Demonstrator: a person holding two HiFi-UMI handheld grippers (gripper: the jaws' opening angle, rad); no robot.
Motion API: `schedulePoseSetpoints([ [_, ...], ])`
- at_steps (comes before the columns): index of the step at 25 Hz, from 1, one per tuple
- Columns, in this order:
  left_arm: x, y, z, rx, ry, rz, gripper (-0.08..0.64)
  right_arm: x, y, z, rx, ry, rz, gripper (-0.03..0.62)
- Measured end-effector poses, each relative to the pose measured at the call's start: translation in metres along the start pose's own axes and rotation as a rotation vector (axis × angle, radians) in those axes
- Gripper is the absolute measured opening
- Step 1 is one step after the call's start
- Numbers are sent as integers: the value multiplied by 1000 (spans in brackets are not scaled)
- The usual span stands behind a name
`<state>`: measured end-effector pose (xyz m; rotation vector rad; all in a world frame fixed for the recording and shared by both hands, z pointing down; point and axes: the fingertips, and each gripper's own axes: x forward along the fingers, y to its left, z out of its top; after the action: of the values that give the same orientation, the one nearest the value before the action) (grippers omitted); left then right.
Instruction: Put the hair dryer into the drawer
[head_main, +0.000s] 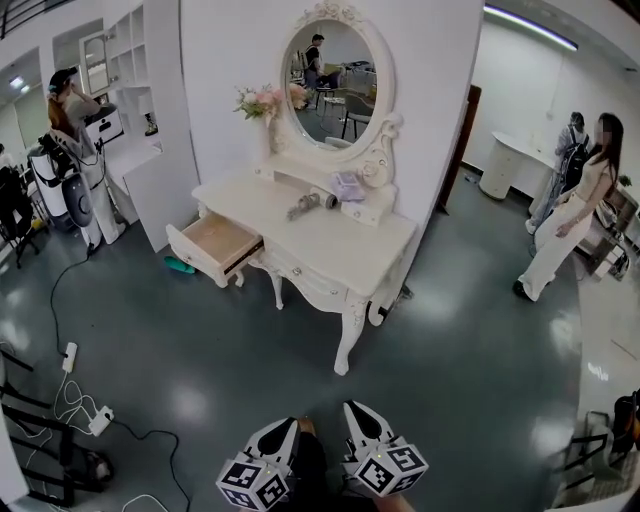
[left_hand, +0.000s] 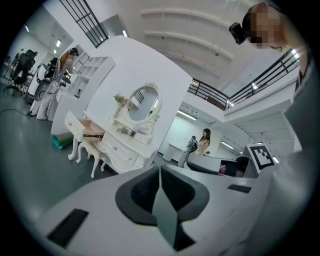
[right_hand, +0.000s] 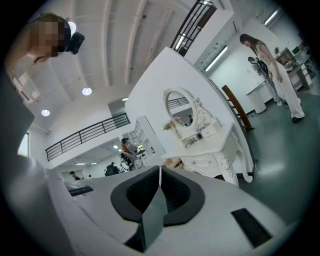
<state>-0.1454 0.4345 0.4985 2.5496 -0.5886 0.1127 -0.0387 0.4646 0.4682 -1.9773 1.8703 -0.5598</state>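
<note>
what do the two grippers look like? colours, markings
The left gripper and right gripper match: white moulded shells, dark grey ribbed pads, black rectangular insets. Each carries a cube of black-and-white square markers. No cables show.

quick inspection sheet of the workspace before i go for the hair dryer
surface: white dressing table, top mostly bare
job's things: hair dryer lying on the tabletop below the mirror; drawer pulled open, looks empty
clutter: flowers and a small purple item by the mirror
tools: left tool and right tool both shut, empty
cables: corded power strips on the floor at left
surroundings: person standing at right, second person at far left
</note>
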Motion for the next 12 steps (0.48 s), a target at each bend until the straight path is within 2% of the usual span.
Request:
schedulePoseSetpoints([
  [8, 54, 25, 19, -6, 36, 26, 29, 70, -26, 26, 8, 10, 46, 34],
  [12, 96, 40, 43, 2, 35, 19, 29, 109, -44, 44, 10, 7, 54, 32],
])
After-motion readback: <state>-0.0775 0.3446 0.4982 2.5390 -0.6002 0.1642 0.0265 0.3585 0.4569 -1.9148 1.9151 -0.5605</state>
